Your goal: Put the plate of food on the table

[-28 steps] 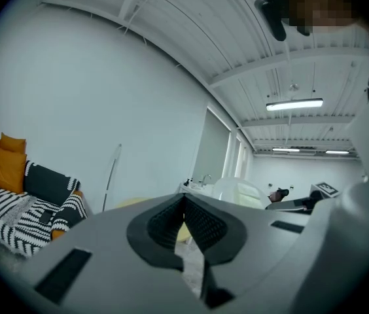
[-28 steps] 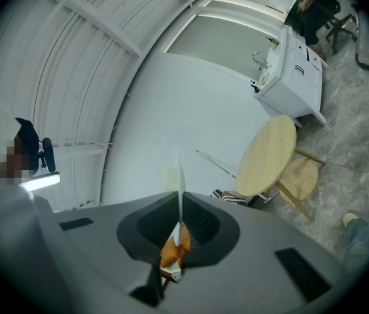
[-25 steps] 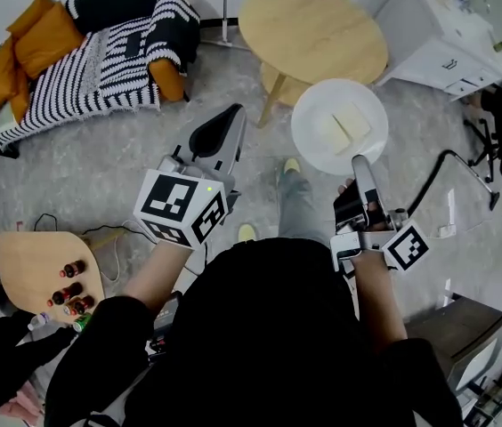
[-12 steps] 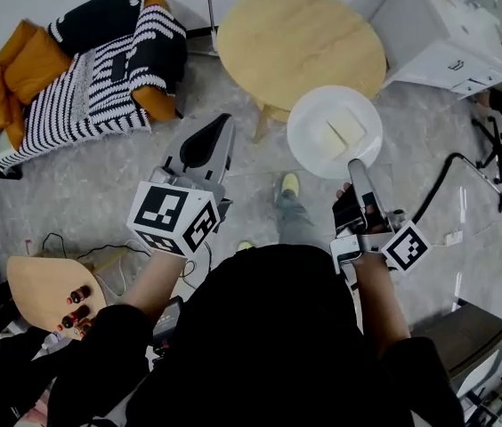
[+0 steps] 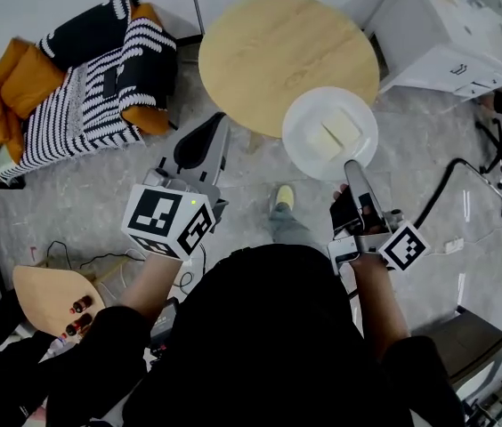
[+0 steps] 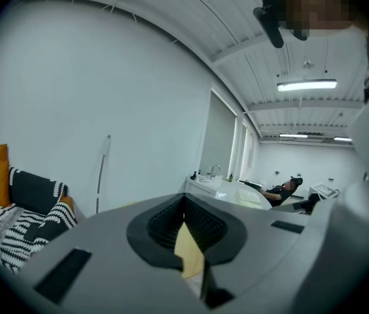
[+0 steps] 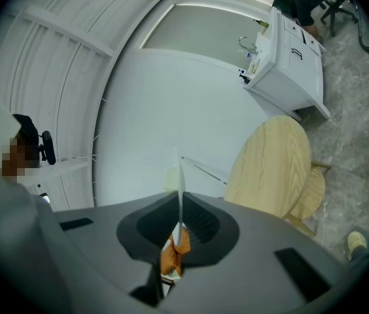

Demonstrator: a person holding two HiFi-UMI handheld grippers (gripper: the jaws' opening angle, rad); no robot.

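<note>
**A:** Where is the plate sitting?

**B:** The one white plate is hanging flat over the near right edge of the one round table. Part of it is lying over wood and part over the grey floor. I cannot tell whether it is touching the top.

**A:** What is gripping it?

**B:** The right claw is pinching the near rim, jaws closed on it. In the right gripper view the plate is showing edge-on as a thin white line.

**A:** Which way is it pointing?

**B:** Being round, it is showing no long axis. Two pale food slabs are lying side by side on it, their row running from near left to far right.

**A:** And room around it?

**B:** The wood top is spreading far and left of the plate. A white cabinet is standing just right of the table. A striped sofa is standing well apart at the left.

**A:** The second claw?

**B:** The left claw is hovering near the table's near left edge, jaws narrowed together and gripping nothing.
</note>
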